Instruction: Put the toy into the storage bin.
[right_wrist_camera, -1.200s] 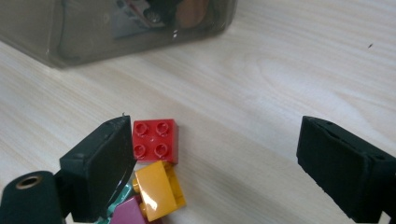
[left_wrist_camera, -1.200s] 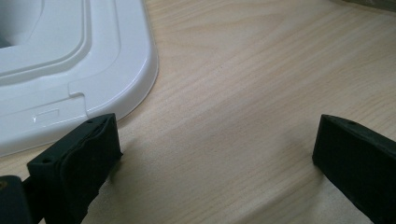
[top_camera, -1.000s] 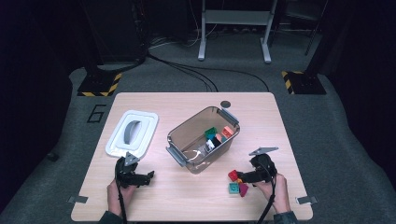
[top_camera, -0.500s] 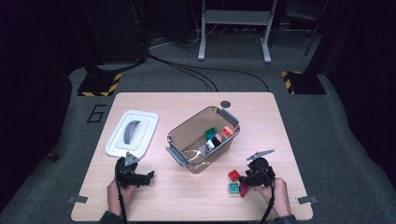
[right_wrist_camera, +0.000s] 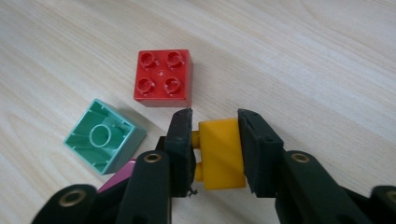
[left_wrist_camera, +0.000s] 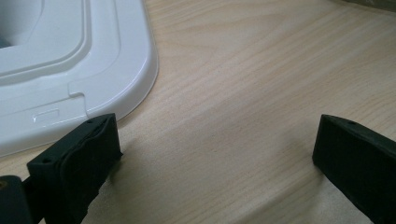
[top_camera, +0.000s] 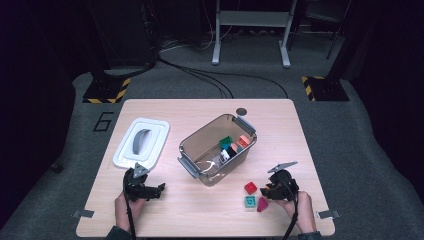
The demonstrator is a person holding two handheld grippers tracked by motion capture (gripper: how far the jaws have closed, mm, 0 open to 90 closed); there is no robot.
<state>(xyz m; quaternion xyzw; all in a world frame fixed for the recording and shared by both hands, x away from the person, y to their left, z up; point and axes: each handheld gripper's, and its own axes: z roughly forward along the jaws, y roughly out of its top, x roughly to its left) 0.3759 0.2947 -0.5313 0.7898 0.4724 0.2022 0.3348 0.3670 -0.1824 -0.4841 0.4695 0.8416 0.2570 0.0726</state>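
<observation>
**Yellow brick gripped, three bricks left on the table**

The work looks like collecting loose bricks into the clear bin (top_camera: 216, 150), and it is about half done. Several bricks already lie inside the bin at its far end; I count a green, an orange and a dark one, but the high view is too small to be sure of more. The white lid (top_camera: 141, 142) lies apart on the table (top_camera: 200, 215), so closing the bin is not yet done.

The right gripper (right_wrist_camera: 214, 140) has just been closing, and now its jaws are clamped on the yellow brick (right_wrist_camera: 219, 151). The brick sits between the two pads, with its studs pointing to the left pad and its flat bottom against the right one. It seems to rest on the wood or just above it; I cannot tell which.

Just ahead of the jaws lies the red brick (right_wrist_camera: 162, 77), studs up. To the left of the jaws lies the teal brick (right_wrist_camera: 103, 136), hollow side up, and a pink piece (right_wrist_camera: 116, 179) peeks out under the left jaw.

The left gripper (left_wrist_camera: 215, 154) holds nothing, its jaws spread wide over bare wood, with the lid's corner just beyond the left jaw.
</observation>
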